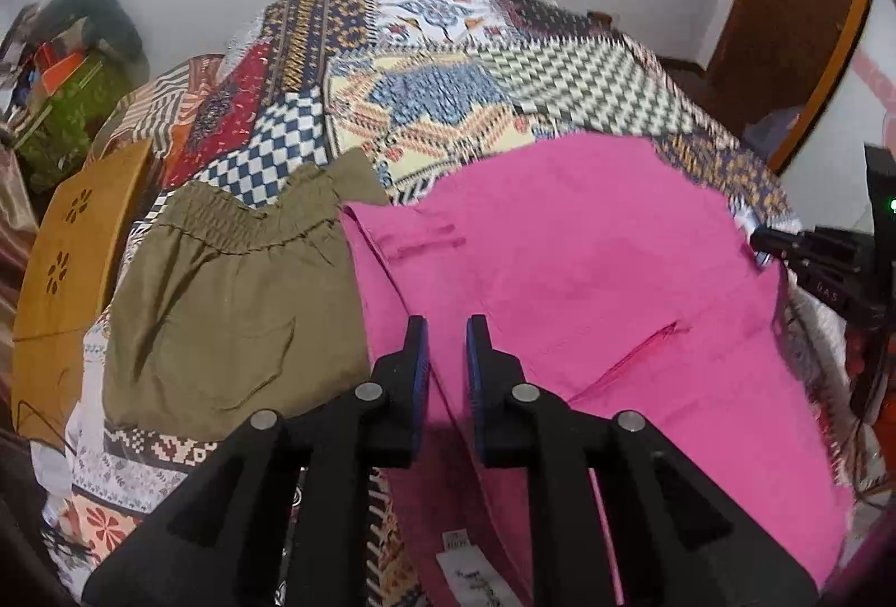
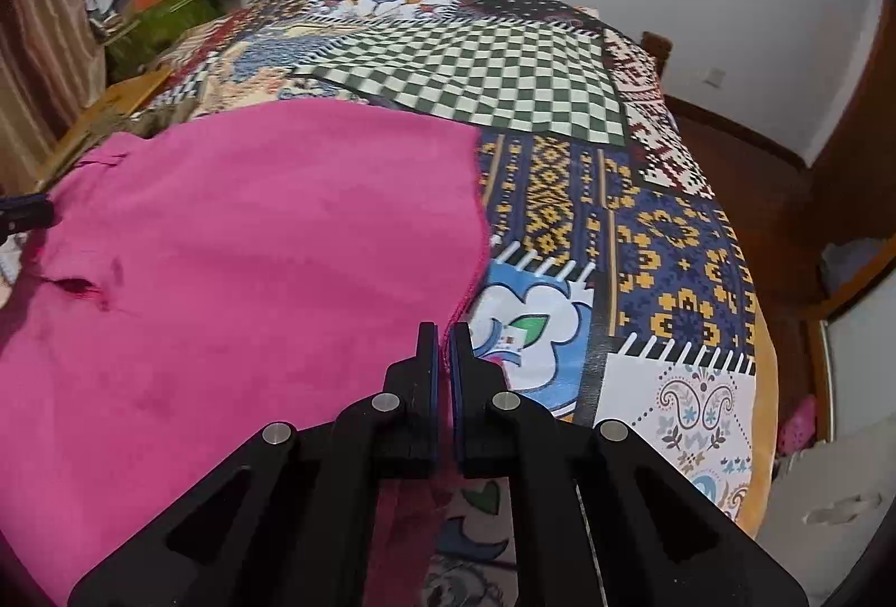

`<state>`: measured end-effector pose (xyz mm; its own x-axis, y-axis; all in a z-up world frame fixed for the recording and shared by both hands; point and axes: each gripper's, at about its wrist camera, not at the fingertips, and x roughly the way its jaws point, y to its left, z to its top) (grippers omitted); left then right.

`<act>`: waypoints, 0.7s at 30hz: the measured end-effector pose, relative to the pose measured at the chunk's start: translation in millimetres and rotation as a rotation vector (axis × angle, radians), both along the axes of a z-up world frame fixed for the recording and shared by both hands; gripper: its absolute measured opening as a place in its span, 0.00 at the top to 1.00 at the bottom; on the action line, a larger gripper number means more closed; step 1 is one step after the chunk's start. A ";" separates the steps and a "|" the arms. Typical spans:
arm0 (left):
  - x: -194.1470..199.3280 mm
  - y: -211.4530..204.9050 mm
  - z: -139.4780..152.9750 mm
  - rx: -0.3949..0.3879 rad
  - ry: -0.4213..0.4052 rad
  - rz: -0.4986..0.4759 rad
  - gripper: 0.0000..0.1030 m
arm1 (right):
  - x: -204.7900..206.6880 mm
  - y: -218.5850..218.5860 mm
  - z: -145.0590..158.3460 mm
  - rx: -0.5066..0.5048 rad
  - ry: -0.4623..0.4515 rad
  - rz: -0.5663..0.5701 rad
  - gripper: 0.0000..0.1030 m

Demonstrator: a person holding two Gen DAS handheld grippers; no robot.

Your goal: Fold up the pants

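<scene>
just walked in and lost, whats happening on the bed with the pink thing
A person is folding pink pants on a bed covered by a patchwork bedspread, using a handheld gripper in each hand. The right gripper has its jaws shut on the right-hand edge of the pink fabric. The left gripper sits over the other side with a narrow gap between its jaws; whether it pinches the cloth is unclear. Olive pants lie flat beside the pink pair, untouched.

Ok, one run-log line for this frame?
stage: gripping to fold | left gripper: narrow gap over pink pants | right gripper: shut on pink pants' edge | olive pants: lying aside
</scene>
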<state>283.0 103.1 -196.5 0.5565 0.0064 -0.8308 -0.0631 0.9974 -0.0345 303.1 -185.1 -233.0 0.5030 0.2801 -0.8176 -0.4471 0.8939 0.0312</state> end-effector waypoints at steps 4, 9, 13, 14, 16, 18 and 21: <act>-2.7 7.8 20.6 0.002 -0.041 0.016 0.81 | -0.2 -0.5 18.8 0.051 0.003 0.013 0.92; 1.0 18.8 42.2 0.032 -0.092 0.039 0.68 | -3.7 5.3 44.7 0.061 -0.086 0.030 0.57; 10.2 29.8 49.6 0.031 -0.109 0.058 0.62 | 4.9 13.3 60.6 0.056 -0.132 0.045 0.57; 13.6 31.6 49.3 0.033 -0.107 0.058 0.61 | 8.4 14.5 62.6 0.058 -0.136 0.044 0.57; 22.8 35.9 44.6 0.032 -0.093 0.061 0.61 | 16.3 15.6 64.3 0.066 -0.134 0.040 0.57; 31.5 39.8 36.0 0.014 -0.069 0.063 0.60 | 24.3 15.9 62.9 0.075 -0.124 0.032 0.57; 44.9 45.0 18.9 -0.008 -0.031 0.064 0.60 | 39.4 15.7 56.3 0.091 -0.098 0.021 0.57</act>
